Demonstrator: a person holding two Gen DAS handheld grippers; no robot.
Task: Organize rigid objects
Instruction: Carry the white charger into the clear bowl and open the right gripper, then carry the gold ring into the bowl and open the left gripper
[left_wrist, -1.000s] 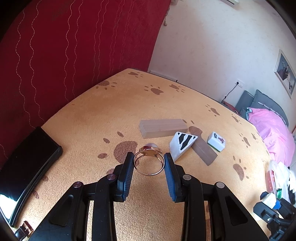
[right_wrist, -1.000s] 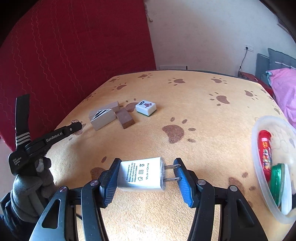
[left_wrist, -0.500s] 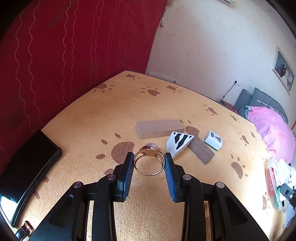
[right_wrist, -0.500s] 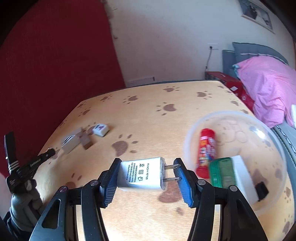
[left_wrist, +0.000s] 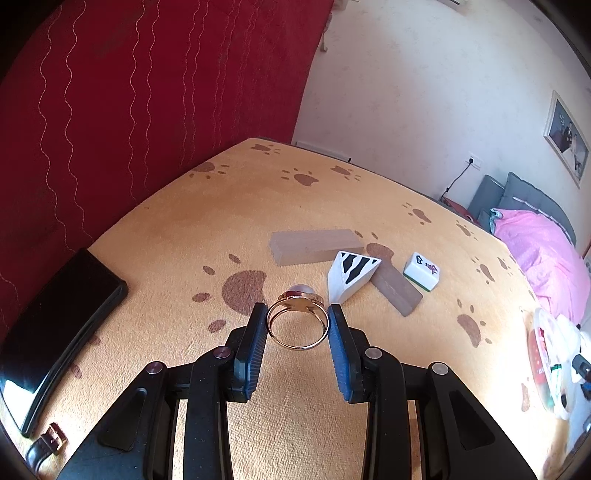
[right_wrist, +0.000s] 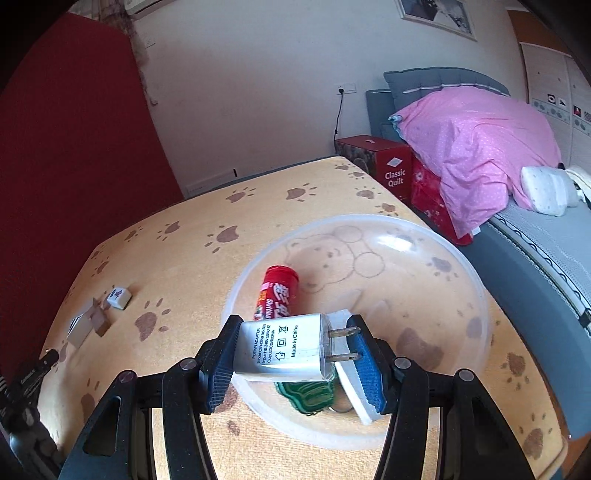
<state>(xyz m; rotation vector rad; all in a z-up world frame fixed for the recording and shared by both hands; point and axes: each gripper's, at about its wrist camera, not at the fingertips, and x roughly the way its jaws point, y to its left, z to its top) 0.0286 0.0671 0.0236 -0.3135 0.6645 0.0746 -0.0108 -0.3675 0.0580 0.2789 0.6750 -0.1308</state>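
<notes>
On the left side of the scene, a black phone (left_wrist: 55, 325) lies flat at the left edge of the worktop (left_wrist: 177, 229), which is covered in an orange cloth printed with brown paw marks. The left tool (left_wrist: 297, 326) is closed narrowly on a gold ring (left_wrist: 297, 325), its pads pressing each side of the band, the ring held just above the cloth. Just beyond it a long pale block (left_wrist: 316, 245) lies across the worktop, and to its right sit a white wedge with black stripes (left_wrist: 351, 277), a brown block (left_wrist: 397, 291) touching the wedge, and a white mahjong tile (left_wrist: 421, 271) just beside that. Farther right, the right tool (right_wrist: 295, 349) grips a white power adapter (right_wrist: 284, 347) lengthwise, one pad on its flat end and the other against its two prongs, over the near rim of a clear plastic bowl (right_wrist: 461, 258). Inside the bowl lie a red tube (right_wrist: 275, 295), a green item (right_wrist: 306, 397) and a flat white piece (right_wrist: 351, 391). A bed with pink bedding (right_wrist: 476, 147) stands at the far right.
</notes>
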